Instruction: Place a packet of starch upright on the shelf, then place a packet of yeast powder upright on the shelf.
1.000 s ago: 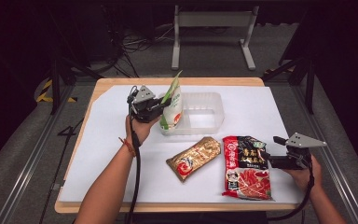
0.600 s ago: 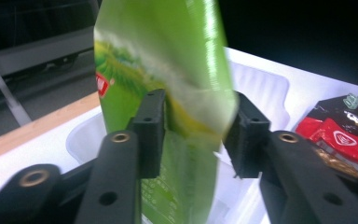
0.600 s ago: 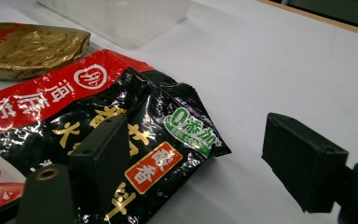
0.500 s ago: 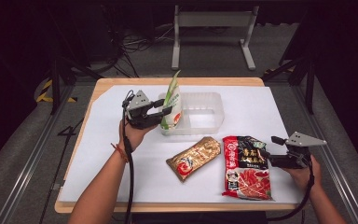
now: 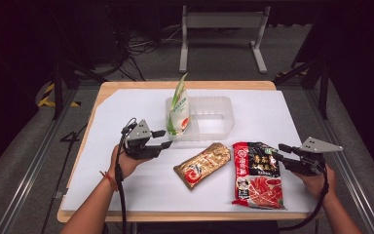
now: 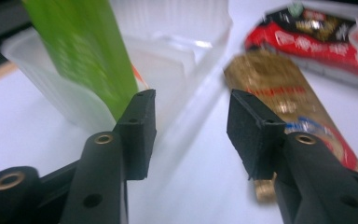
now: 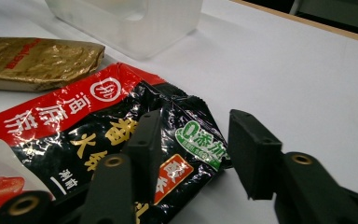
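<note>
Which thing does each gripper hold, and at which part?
Nothing is held. The left gripper is open and empty; the right gripper straddles the red-black packet's corner, fingers apart.

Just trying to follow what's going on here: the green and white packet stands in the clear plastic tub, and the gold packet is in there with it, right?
Not quite. The green and white packet does stand in the clear plastic tub, but the gold packet lies flat on the white table cover in front of the tub, beside the red and black packet. The high view shows it.
</note>
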{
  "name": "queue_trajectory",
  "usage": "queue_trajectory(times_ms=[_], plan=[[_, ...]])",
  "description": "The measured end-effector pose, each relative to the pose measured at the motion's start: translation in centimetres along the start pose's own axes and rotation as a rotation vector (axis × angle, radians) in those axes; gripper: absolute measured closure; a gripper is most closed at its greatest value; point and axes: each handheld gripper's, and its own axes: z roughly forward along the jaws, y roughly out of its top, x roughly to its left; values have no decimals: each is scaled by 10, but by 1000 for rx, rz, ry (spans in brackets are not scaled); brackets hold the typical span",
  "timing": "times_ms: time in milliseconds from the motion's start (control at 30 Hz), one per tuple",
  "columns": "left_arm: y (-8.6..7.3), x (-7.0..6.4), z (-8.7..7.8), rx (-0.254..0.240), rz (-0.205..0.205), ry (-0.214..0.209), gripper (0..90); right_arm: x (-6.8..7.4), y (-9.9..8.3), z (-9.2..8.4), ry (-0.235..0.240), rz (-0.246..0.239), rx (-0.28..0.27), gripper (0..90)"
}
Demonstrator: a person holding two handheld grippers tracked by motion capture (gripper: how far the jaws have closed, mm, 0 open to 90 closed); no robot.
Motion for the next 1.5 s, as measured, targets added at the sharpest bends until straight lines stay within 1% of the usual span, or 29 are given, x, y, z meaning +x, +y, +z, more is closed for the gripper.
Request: queue_trajectory(times_ms=[33, 67, 100, 200, 267, 300, 333, 367, 400, 433, 467, 500, 533, 567, 633, 700, 833, 900, 967, 1033, 1067, 1133, 1167, 1200, 1267, 1300, 1400, 1433, 1500], plan=[[-4, -2, 3, 21, 6, -11, 542, -1, 0, 0, -3, 4, -1, 605], [-8, -3, 6, 41, 2, -30, 571, -1, 0, -1, -9, 11, 1, 649], [-11, -5, 9, 61, 10, -41, 589, -2, -1, -2, -4, 14, -2, 681], [-20, -8, 17, 97, 14, -90, 694, -2, -1, -5, -5, 13, -4, 743], [-24, -11, 23, 129, 23, -96, 749, -2, -1, -6, -4, 11, -7, 741], [-25, -11, 24, 132, 21, -104, 783, -2, -1, -6, -9, 11, -2, 717], [-25, -11, 24, 132, 21, -104, 816, -2, -1, -6, -9, 11, -2, 717], [-27, -12, 26, 141, 21, -115, 816, -2, -1, -5, -8, 12, 1, 711], [-27, -13, 27, 151, 30, -112, 830, -2, -1, -4, -7, 12, 4, 700], [-28, -13, 28, 147, 24, -127, 873, -2, -1, -3, -9, 9, 10, 676], [-29, -13, 28, 143, 13, -133, 880, -2, -1, -2, -10, 6, 11, 667], [-29, -14, 28, 149, 15, -133, 893, -2, -1, -3, -9, 5, 10, 657], [-29, -14, 28, 149, 15, -133, 898, -2, -1, -3, -9, 5, 10, 657], [-29, -15, 30, 162, 24, -136, 898, -1, -2, -3, -9, 7, 8, 653], [-29, -17, 32, 167, 16, -146, 900, -1, -3, -5, -11, 4, 9, 658], [-29, -20, 35, 188, 28, -144, 900, -2, -4, -6, -15, 3, 7, 640], [-29, -23, 43, 223, 27, -172, 900, -4, -4, -10, -17, 1, -3, 638], [-29, -26, 47, 239, 41, -179, 900, -5, -4, -10, -18, 3, -1, 622], [-29, -29, 49, 238, 41, -196, 900, -6, -5, -10, -17, 10, 3, 620], [-28, -31, 49, 237, 45, -199, 900, -6, -5, -10, -15, 10, 4, 619], [-27, -32, 49, 240, 53, -211, 900, -6, -5, -10, -17, 8, 6, 620], [-26, -36, 49, 231, 53, -228, 900, -6, -5, -10, -16, 7, 6, 621], [-26, -36, 49, 231, 53, -228, 900, -6, -5, -10, -16, 7, 6, 621], [-26, -39, 49, 238, 61, -253, 900, -6, -5, -9, -17, 7, 7, 616], [-25, -44, 50, 249, 77, -268, 900, -6, -5, -10, -19, 11, 8, 612], [-25, -46, 50, 249, 80, -284, 900, -6, -6, -10, -20, 12, 8, 612], [-24, -50, 51, 248, 81, -300, 900, -7, -6, -10, -19, 13, 7, 601], [-23, -53, 52, 248, 88, -313, 900, -7, -6, -10, -19, 14, 8, 602], [-21, -59, 53, 250, 110, -324, 900, -7, -6, -10, -18, 13, 6, 601]])
